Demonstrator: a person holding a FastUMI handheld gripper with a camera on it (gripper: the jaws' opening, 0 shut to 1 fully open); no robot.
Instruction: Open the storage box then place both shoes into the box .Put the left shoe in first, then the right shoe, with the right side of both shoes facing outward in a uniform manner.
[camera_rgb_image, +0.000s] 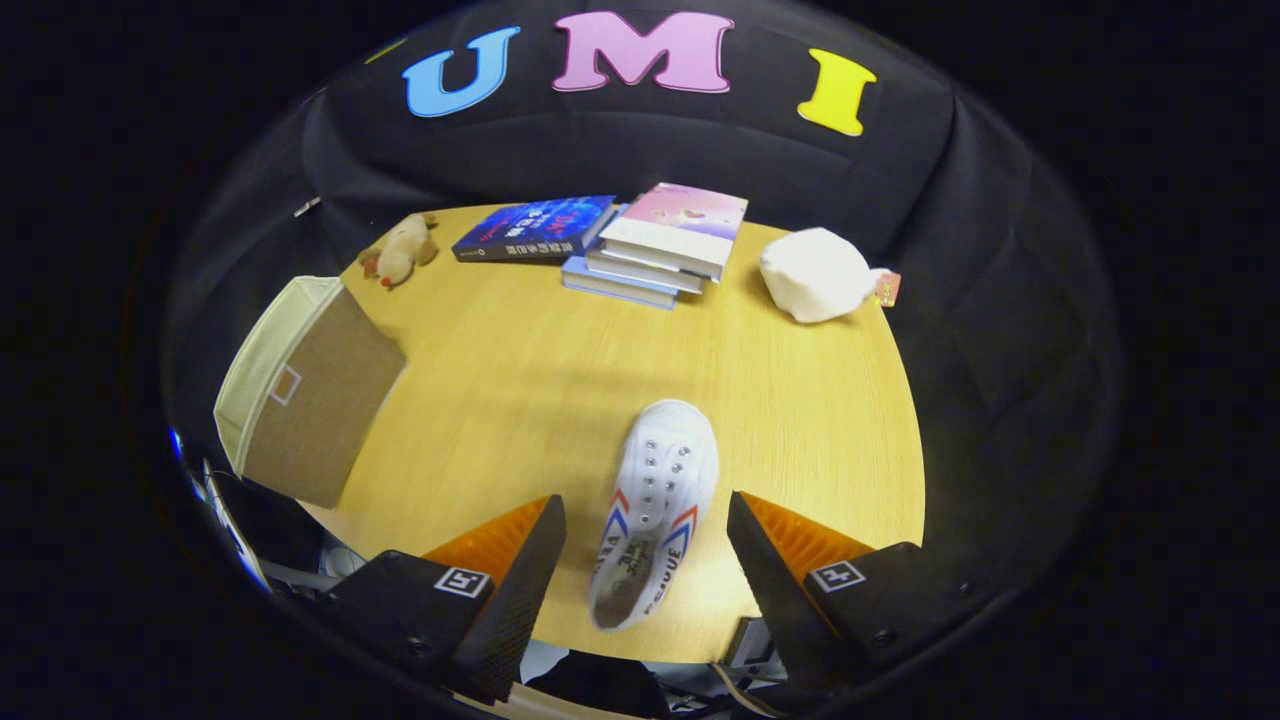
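Note:
A white canvas shoe with red and blue side stripes lies on the round wooden table, toe pointing away from me. It sits between my two fingers, lower than them, with a gap on each side. My gripper is open and holds nothing. A beige fabric storage box with a brown panel stands at the table's left edge, beyond my left finger. I cannot tell what is inside the box.
At the far side of the table lie a dark blue book and a stack of books. A small plush toy rests far left, and a white soft lump far right.

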